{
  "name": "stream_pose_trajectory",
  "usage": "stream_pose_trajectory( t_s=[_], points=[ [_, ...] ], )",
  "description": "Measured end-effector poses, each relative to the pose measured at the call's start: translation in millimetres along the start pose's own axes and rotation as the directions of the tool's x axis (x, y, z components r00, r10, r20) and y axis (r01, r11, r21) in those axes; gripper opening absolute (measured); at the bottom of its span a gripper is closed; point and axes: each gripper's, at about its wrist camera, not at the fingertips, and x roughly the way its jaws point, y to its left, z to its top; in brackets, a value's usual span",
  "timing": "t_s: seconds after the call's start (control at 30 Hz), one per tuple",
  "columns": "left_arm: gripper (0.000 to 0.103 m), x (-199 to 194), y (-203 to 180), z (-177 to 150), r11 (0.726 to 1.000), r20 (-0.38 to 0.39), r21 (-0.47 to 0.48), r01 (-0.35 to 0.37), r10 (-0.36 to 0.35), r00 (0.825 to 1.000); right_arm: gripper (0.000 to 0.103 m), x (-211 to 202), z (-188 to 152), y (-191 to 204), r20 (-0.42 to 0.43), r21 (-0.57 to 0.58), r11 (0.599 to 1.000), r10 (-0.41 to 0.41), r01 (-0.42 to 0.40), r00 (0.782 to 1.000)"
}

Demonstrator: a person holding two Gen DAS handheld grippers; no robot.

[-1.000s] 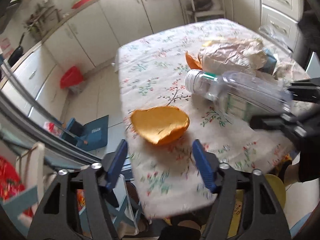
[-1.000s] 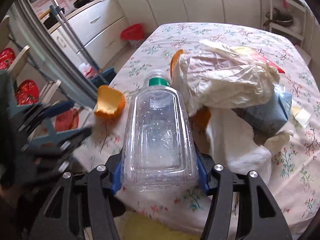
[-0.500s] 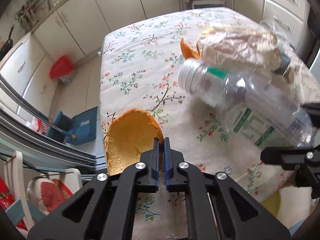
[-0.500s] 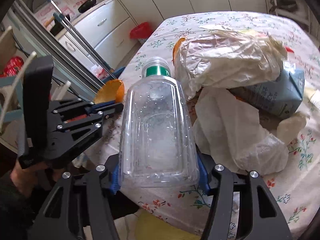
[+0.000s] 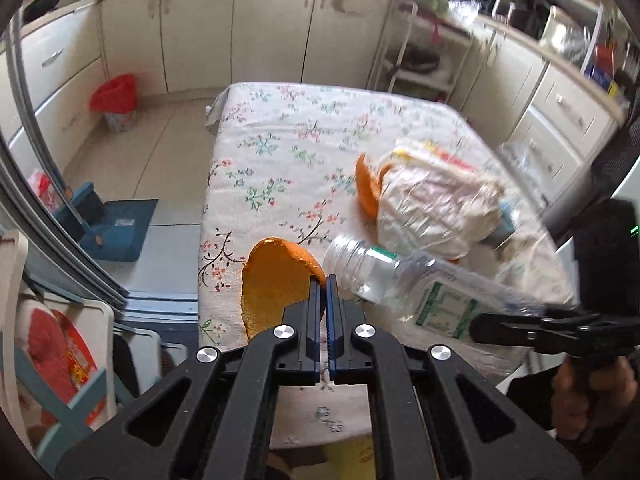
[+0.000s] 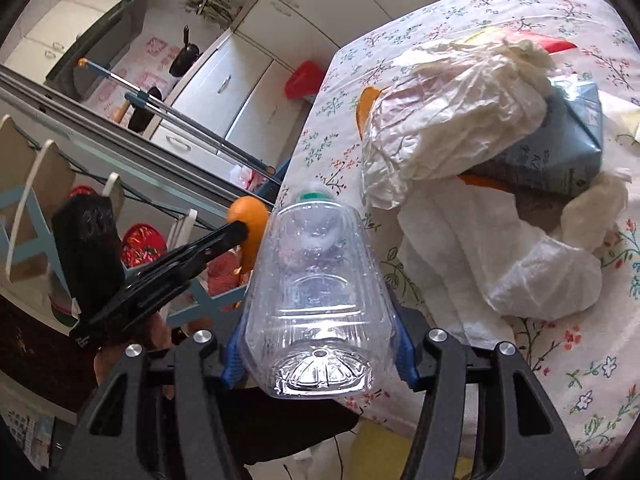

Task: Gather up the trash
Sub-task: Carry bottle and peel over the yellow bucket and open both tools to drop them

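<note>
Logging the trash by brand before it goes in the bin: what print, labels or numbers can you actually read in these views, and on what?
No text can be read with certainty.
Clear bottle, label: green and white print, too blurred to read.
Blue carton: pale lettering on its side, too small and skewed to read.
Red and yellow packet under the crumpled bag: no legible print.
Orange peel in the left gripper: no print.

Trash count on the floral table

Two orange peels [image 5: 276, 280] [image 5: 366, 192], one clear plastic bottle [image 6: 316, 296], one blue carton [image 6: 560, 148], two crumpled white bags [image 6: 452, 120] [image 6: 500, 252], one red-lined bin [image 5: 116, 102].
</note>
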Motion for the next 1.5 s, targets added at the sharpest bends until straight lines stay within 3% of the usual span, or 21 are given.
stream_pose_trajectory(
  t_s=[0.23, 0.47, 0.77, 0.9, 1.0, 1.17, 1.27, 1.4, 1.5],
  points=[
    [0.002, -30, 7, 1, 0.995, 0.09, -0.065, 0.08, -0.074, 0.993, 0.057, -10, -3, 1, 0.017, 0.029, 0.998, 0.058, -0.059, 0.998],
    [0.002, -47, -2, -15, 0.994, 0.108, -0.052, 0.101, -0.095, 0.99, 0.057, -31, -12, 13, 0.034, 0.013, 0.995, 0.097, -0.098, 0.995],
    [0.002, -69, -37, -68, 0.989, 0.075, -0.015, 0.15, -0.149, 0.986, 0.057, -85, -75, 12, 0.054, 0.006, 0.994, 0.108, -0.108, 0.993],
    [0.002, -72, -52, -97, 0.984, 0.035, -0.015, 0.18, -0.179, 0.983, 0.057, -92, -109, 1, 0.023, 0.003, 0.999, 0.038, -0.038, 0.999],
    [0.002, -69, -68, -119, 0.982, -0.018, -0.006, 0.191, -0.191, 0.981, 0.057, -75, -130, -5, -0.03, -0.027, 0.998, -0.065, 0.064, 0.997],
    [0.002, -65, -91, -157, 0.976, -0.095, 0.006, 0.217, -0.215, 0.972, 0.057, -29, -150, -5, -0.127, -0.122, 0.969, -0.231, 0.216, 0.965],
    [0.002, -64, -100, -176, 0.974, -0.129, 0.011, 0.227, -0.224, 0.966, 0.058, -9, -159, -11, -0.19, -0.11, 0.962, -0.267, 0.25, 0.945],
    [0.002, -63, -105, -190, 0.972, -0.166, 0.014, 0.233, -0.228, 0.959, 0.061, -17, -159, -19, -0.158, -0.059, 0.963, -0.27, 0.263, 0.95],
    [0.002, -57, -112, -198, 0.971, -0.206, 0.026, 0.236, -0.226, 0.952, 0.064, -40, -156, -27, -0.08, -0.021, 0.957, -0.289, 0.288, 0.954]
  ],
)
